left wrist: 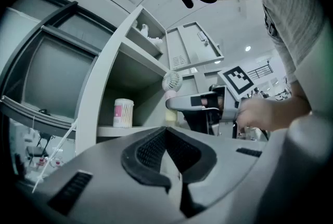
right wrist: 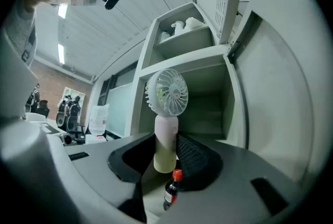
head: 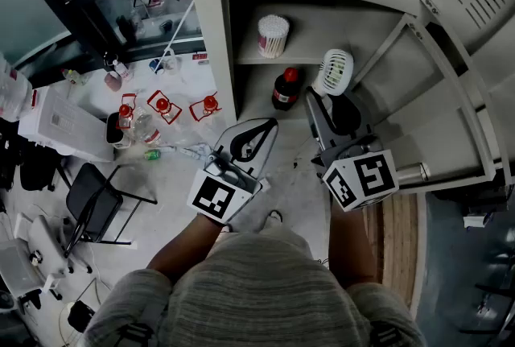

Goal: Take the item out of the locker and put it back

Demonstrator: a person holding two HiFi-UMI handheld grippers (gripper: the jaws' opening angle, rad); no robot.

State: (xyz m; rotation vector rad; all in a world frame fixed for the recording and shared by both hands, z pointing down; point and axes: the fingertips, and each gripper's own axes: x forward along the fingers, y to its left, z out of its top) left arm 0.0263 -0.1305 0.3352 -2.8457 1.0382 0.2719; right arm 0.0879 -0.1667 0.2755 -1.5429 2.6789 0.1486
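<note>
Small white fan [right wrist: 166, 92] upright; handle pinched by right hand-held gripper [right wrist: 166, 158].

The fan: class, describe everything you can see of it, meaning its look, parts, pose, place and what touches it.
The fan is a small handheld one that looks like plastic. A round white grille covers white blades, and this head sits on a pale cylindrical handle, pinkish above and cream below. It stands upright, head up, with its handle clamped between the dark ribbed pads of the right gripper. It is held in front of the locker's open compartment, with a red-capped bottle showing below it.
</note>
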